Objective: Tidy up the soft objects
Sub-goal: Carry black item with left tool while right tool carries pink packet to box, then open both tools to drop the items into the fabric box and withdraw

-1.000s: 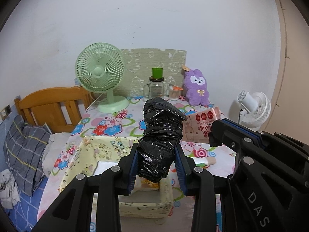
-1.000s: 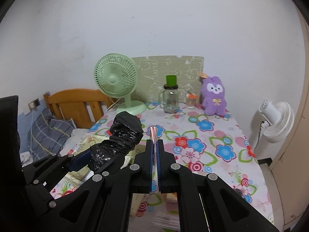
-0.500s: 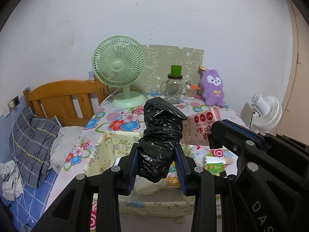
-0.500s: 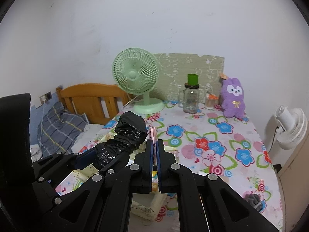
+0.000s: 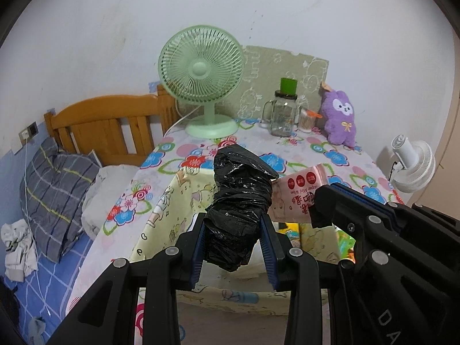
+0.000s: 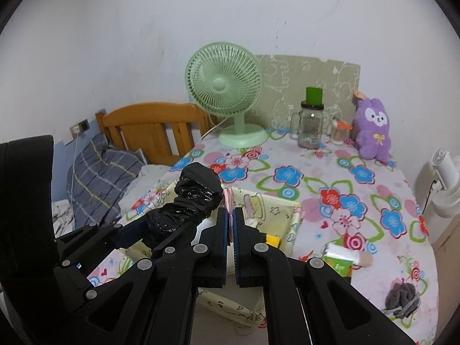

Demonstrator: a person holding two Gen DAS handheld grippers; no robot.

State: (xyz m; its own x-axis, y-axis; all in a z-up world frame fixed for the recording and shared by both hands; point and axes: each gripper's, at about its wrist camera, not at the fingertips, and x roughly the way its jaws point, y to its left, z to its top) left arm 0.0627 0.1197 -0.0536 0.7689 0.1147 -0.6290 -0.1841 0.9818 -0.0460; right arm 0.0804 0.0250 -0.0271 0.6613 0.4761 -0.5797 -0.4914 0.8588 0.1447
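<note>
Holding both items aloft over the yellow fabric storage box (image 5: 172, 201), the person is carrying out the transport step, as I judge it: two soft things are gripped and neither is yet set down. The left gripper (image 5: 234, 251) is closing its blue-padded fingers (image 5: 198, 254) part-way around a crumpled roll of black plastic bags (image 5: 241, 201), the roll bulging between them and standing up above the tips, tilted slightly away. The right gripper (image 6: 229, 230) is pinching almost fully together, with only the thin edge of a pink wet-wipes pack (image 5: 299, 198) between its fingers; in the right wrist view that pack is showing only as a sliver (image 6: 228, 198), while the left wrist view is showing its printed face just beside the black roll, the two touching or nearly so. The box is sitting at the near edge of the table with the floral tablecloth (image 6: 359, 201), directly beneath both grippers, and something yellow and green is lying inside it, too hidden to name. The next move, I judge, is calling for lowering each item into the box opening and releasing them one at a time, keeping the grippers from bumping each other since they are working close together. A small green carton (image 6: 339, 261) and a grey cloth bundle (image 6: 401, 297) are lying on the table to the right, apart from the box.
</note>
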